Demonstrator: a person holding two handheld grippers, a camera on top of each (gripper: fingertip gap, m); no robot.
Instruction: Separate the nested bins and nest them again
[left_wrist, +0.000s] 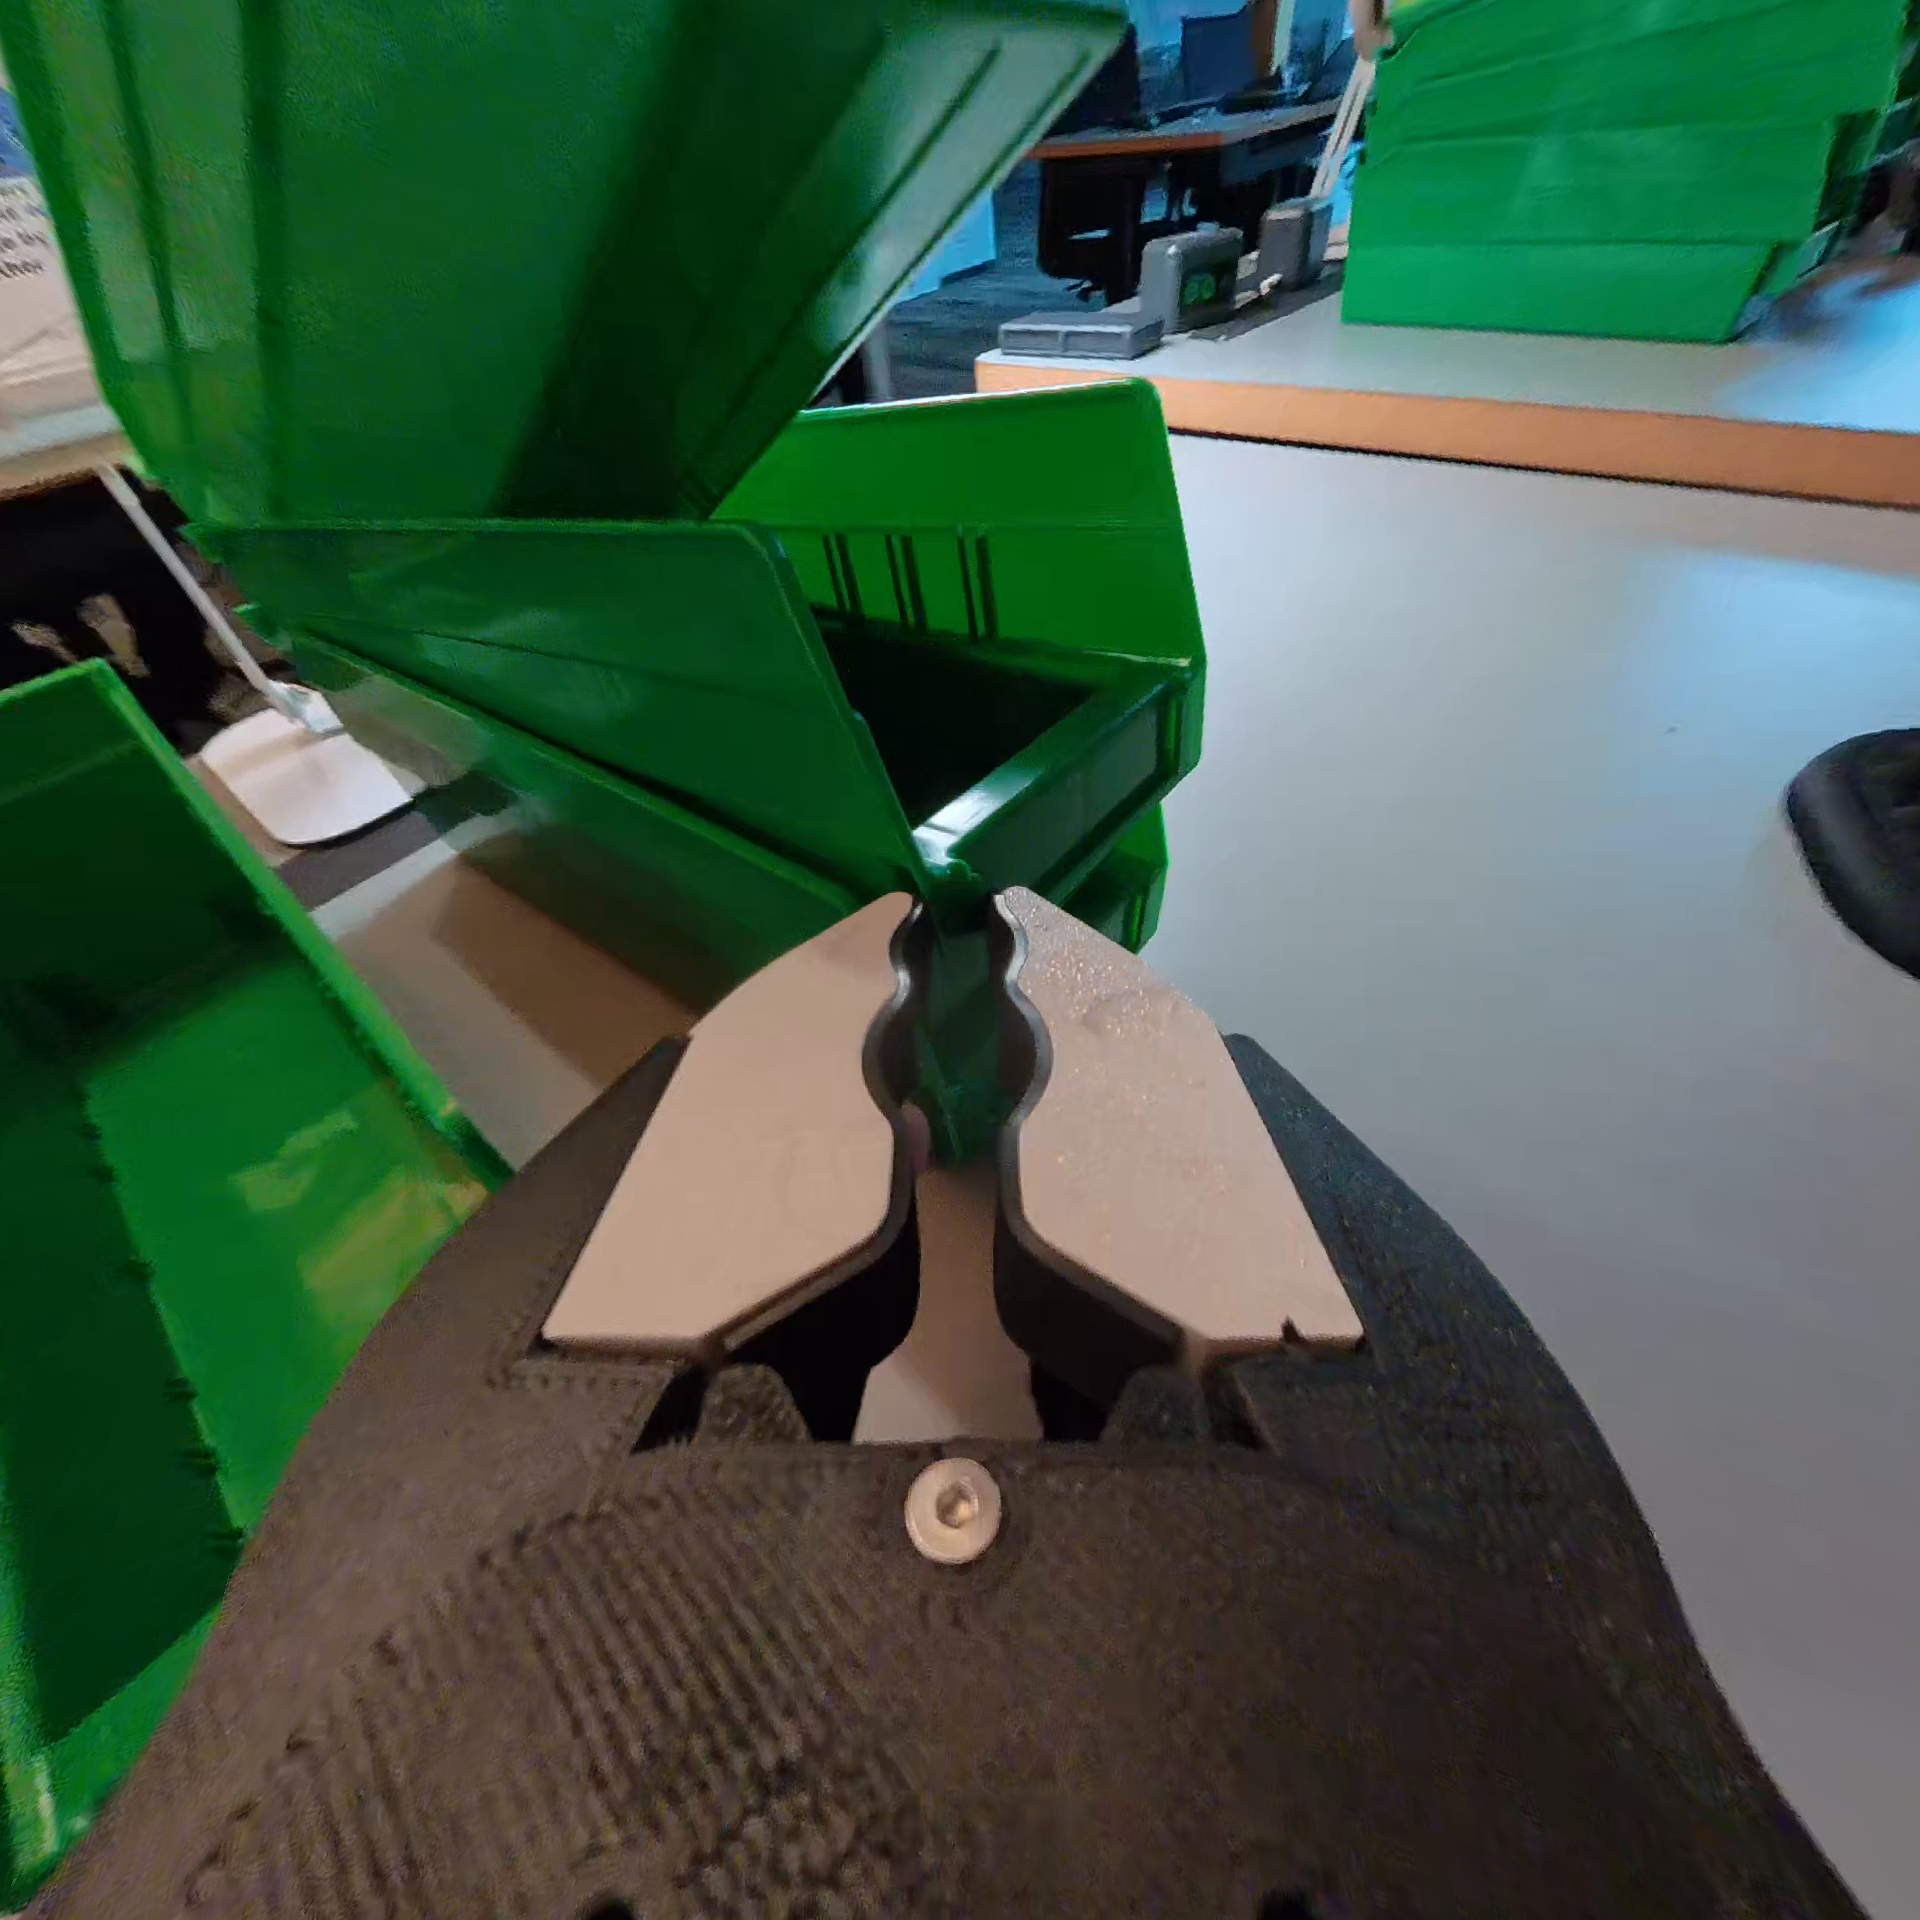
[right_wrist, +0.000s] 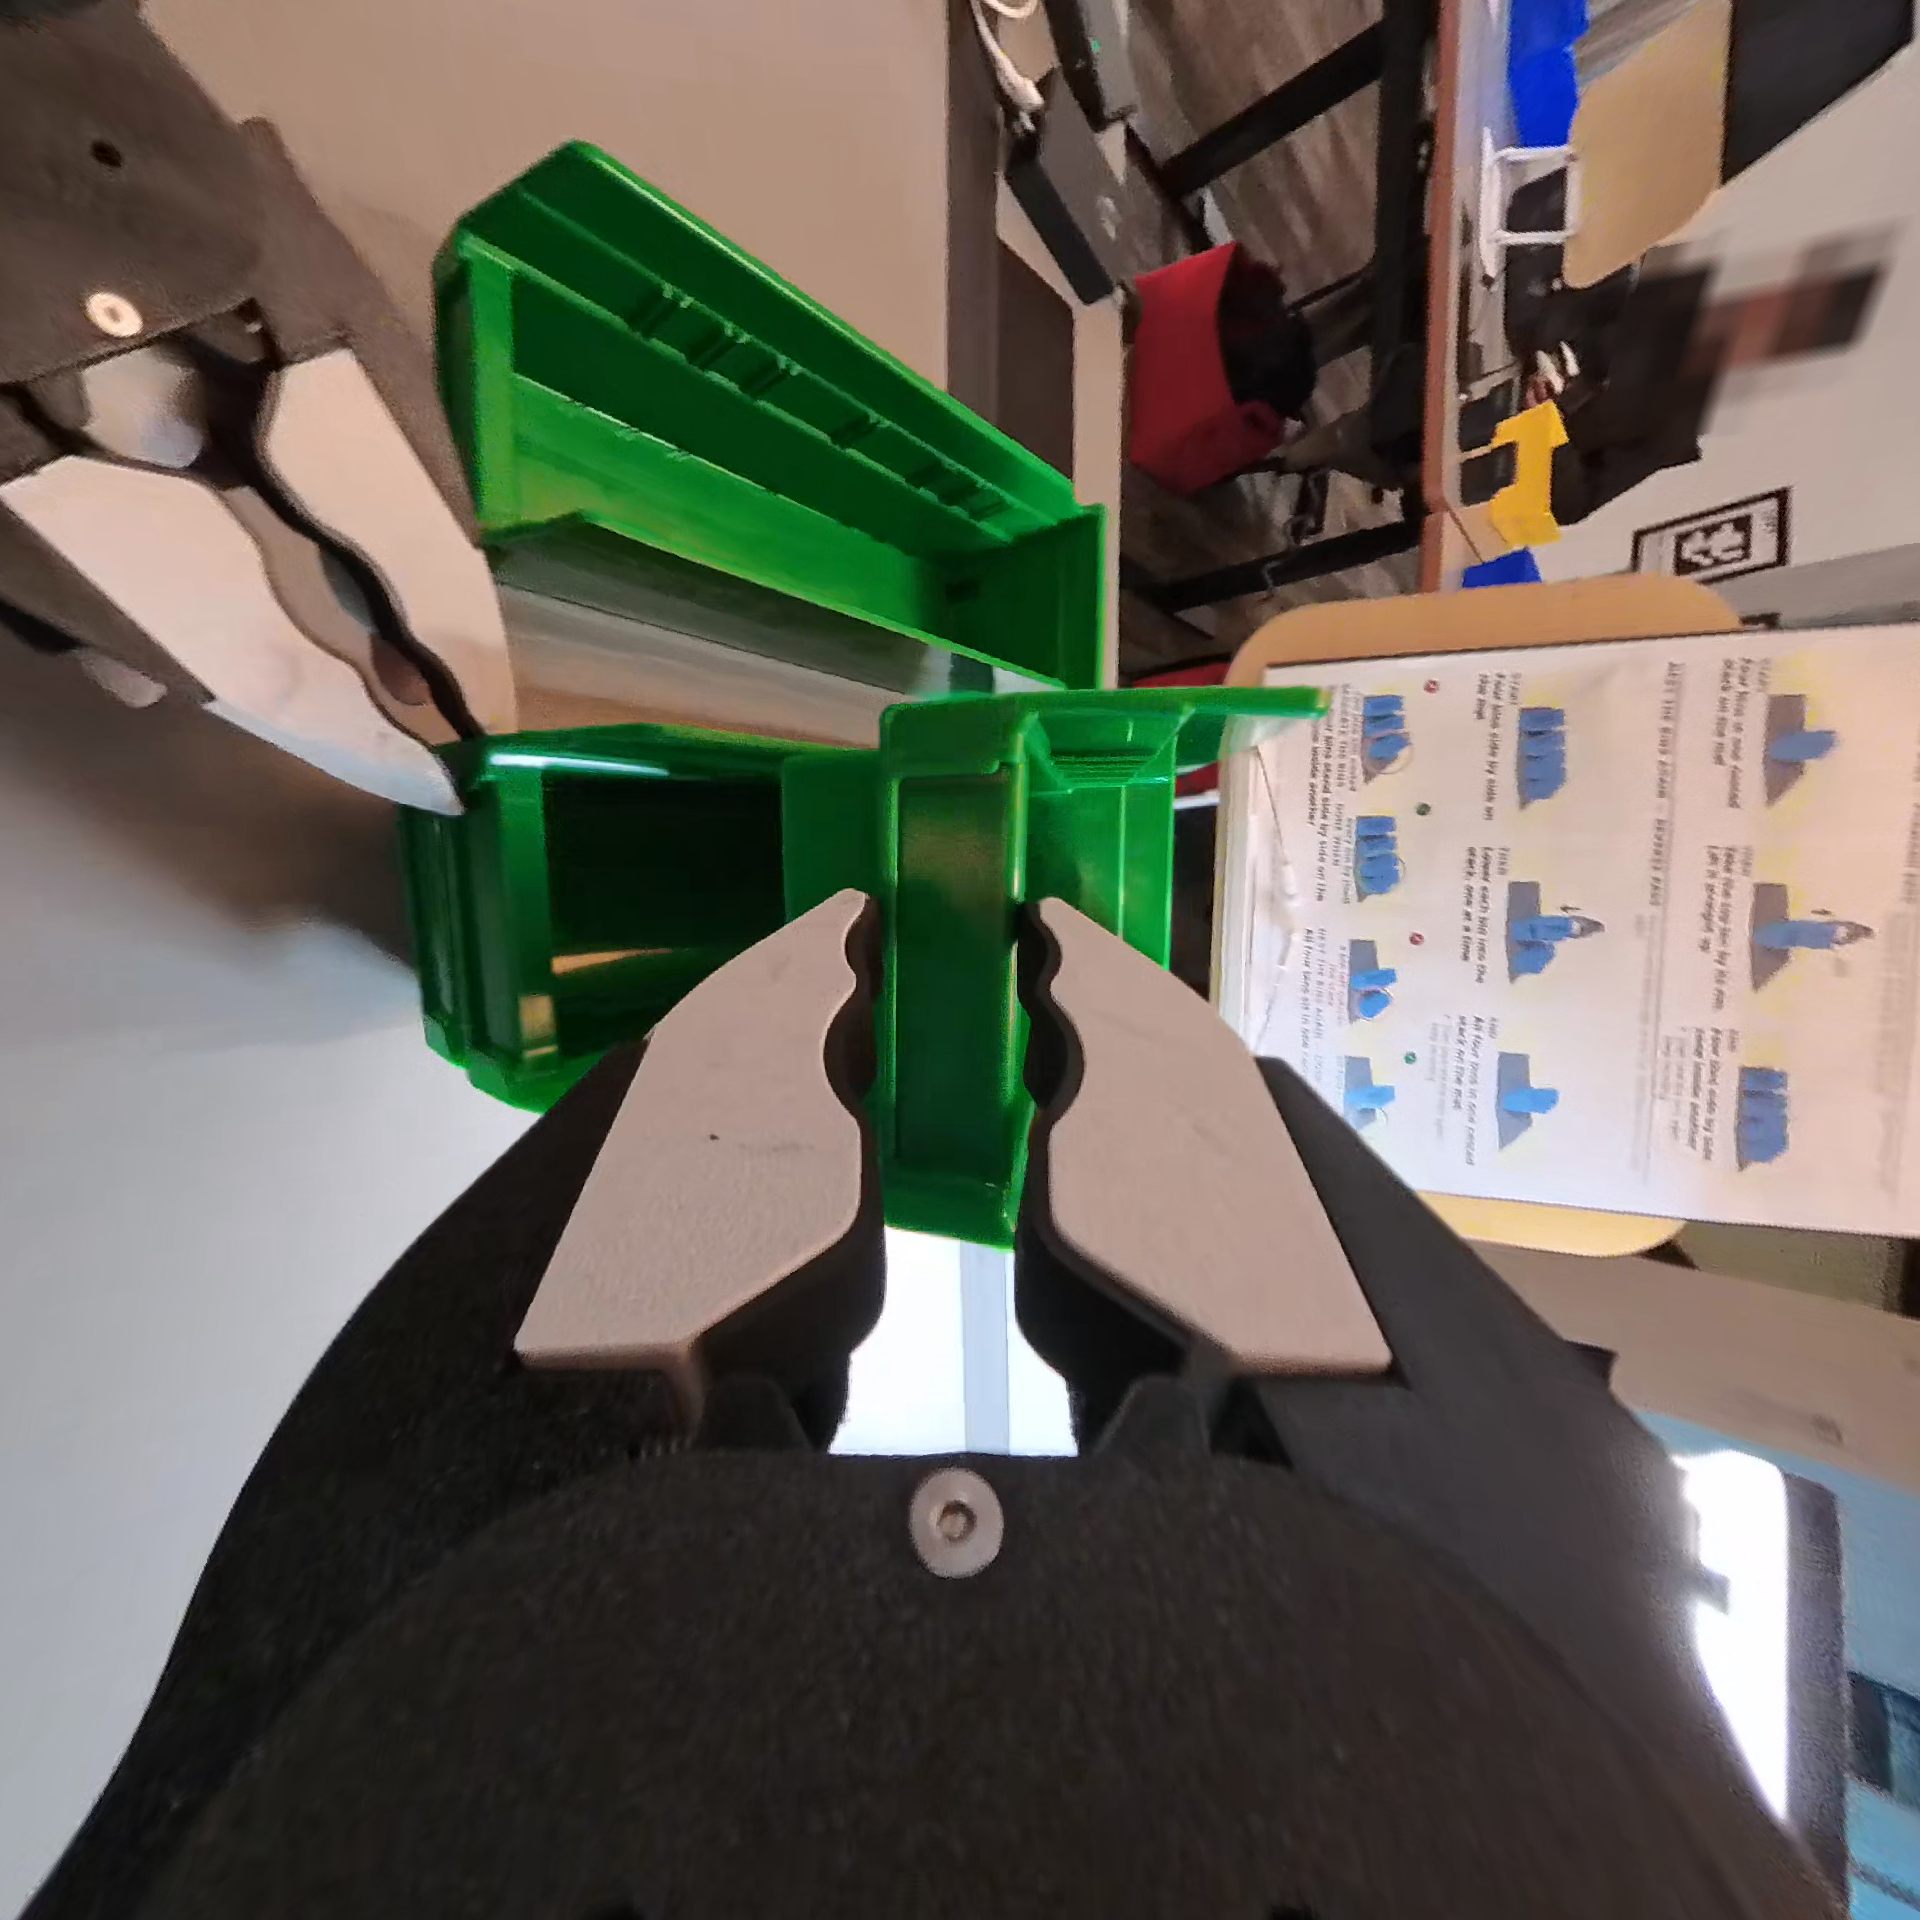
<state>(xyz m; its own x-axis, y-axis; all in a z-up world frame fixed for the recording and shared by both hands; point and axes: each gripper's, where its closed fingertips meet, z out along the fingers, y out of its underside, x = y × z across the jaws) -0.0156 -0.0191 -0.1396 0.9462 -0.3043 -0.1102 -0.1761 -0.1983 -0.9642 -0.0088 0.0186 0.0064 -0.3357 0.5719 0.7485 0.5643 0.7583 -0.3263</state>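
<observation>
Several green bins were seen around the two grippers. In the left wrist view, at the far left, a separate green bin (left_wrist: 177, 1091) stood on the grey table (left_wrist: 1507, 831), its open inside turned toward the camera. To its right lay the lower bin (left_wrist: 665, 821), and its front corner was pinched between the closed fingers of the left gripper (left_wrist: 958, 940). Above it, a tilted bin (left_wrist: 499, 260) was raised at a steep angle, its bottom end sunk into the lower one. Farther right, on a second table, a stack of green bins (left_wrist: 1600, 197) was seen well apart from the rest.

In the right wrist view, the left gripper (right_wrist: 442, 758) was seen at the upper left, touching a corner of the lower bin (right_wrist: 488, 914). In the middle, the front lip of the tilted bin (right_wrist: 951, 987) was clamped between the fingers of the right gripper (right_wrist: 948, 920). At the right, a printed sheet (right_wrist: 1600, 914) with blue pictures lay on a wooden board.
</observation>
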